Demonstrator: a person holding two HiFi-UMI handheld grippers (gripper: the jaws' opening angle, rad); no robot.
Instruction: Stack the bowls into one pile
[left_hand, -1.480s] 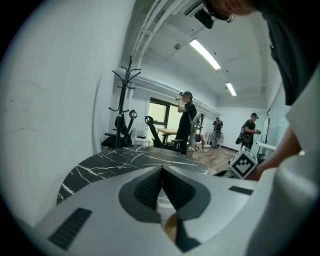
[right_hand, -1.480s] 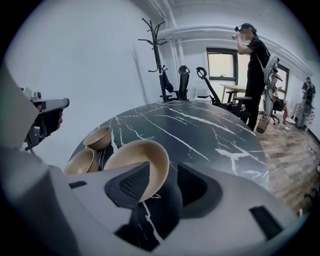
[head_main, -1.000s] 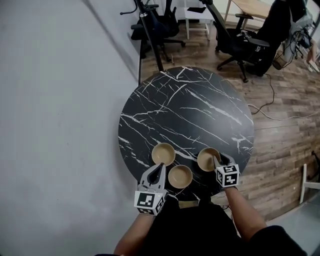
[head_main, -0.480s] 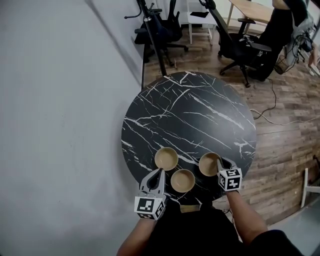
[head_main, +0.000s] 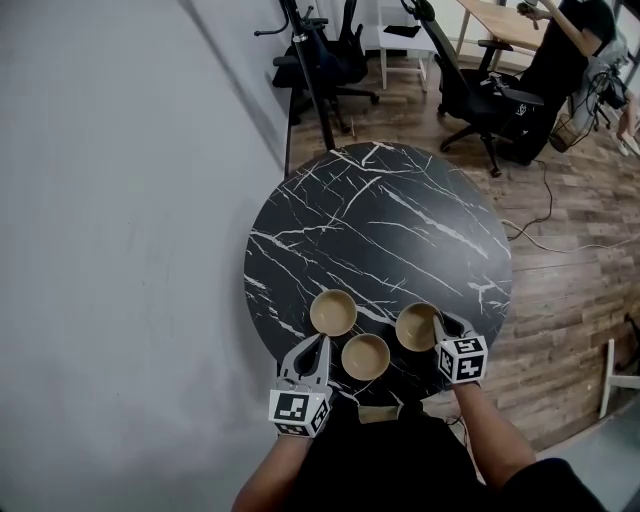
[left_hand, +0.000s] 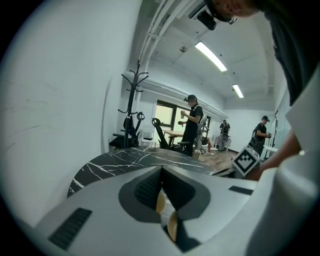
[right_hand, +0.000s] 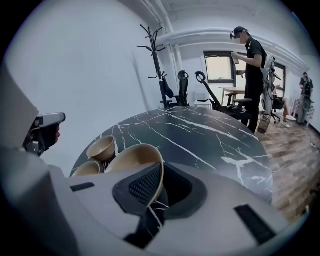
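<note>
Having just closed on only the thin rim of the rightmost tan round bowl (head_main: 416, 326) near the black marbled tabletop (head_main: 380, 220)'s front edge, the right claw (right_hand: 161, 185) risks it tilting loose; the left claw (left_hand: 161, 187) sits closed, empty.

The person is wearing a black top (head_main: 400, 455), seemingly short-sleeved. The left gripper (head_main: 321, 342) and the right gripper (head_main: 441, 324) are showing pale grey shells with dark ribbed pads (right_hand: 144, 186), each carrying a white cube (head_main: 298, 411) printed with black square markers.
</note>
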